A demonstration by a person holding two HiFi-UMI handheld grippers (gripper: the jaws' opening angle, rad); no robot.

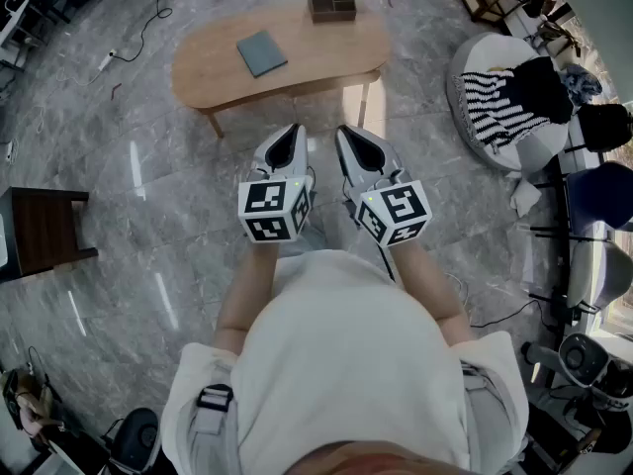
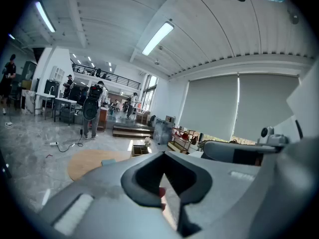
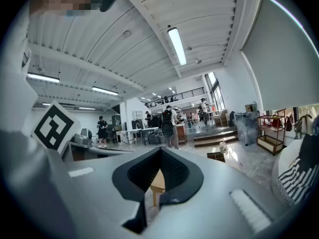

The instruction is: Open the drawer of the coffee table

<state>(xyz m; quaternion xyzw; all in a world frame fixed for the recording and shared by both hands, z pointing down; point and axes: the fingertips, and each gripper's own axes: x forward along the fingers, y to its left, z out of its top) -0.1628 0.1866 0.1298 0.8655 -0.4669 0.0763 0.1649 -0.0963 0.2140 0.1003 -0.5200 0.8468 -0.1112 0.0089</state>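
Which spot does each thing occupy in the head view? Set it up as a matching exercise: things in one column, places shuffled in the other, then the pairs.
Things:
1. grey-blue flat square pad
2. dark open box with compartments
3. dark brown wooden side table
4. black-and-white striped cloth

Places:
A. on the white beanbag at right
B. on the grey marble floor at the left edge
C. at the far edge of the light wooden coffee table
D. near the middle of that tabletop

Pairs: 1-D, 2-C, 3-B, 4-A.
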